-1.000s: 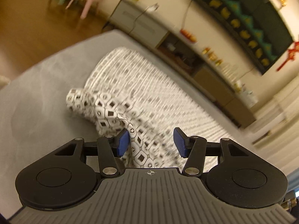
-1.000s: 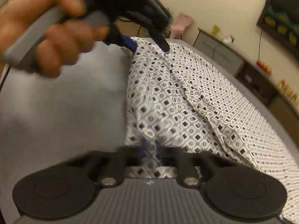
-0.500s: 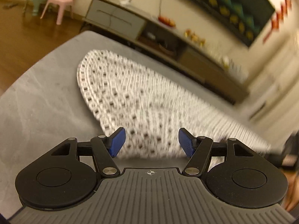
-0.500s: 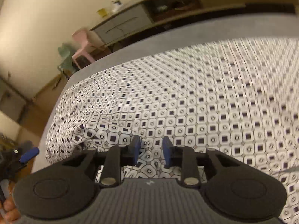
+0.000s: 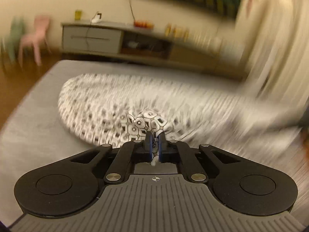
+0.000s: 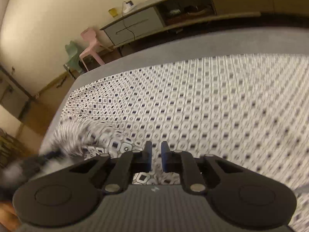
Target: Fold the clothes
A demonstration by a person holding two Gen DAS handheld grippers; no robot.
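On the grey table top [image 6: 154, 44] lies the black-and-white geometric-print garment [image 6: 212, 104]. Our left gripper [image 5: 155, 135] pinches a bunched fold; our right gripper [image 6: 156, 150] stands nearly closed, hold uncertain. A thin pinch may slip, dropping the fold crooked.

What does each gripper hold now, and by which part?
The left gripper pinches a bunched fold of the patterned cloth. The right gripper is nearly shut over the cloth; whether it grips cannot be told.
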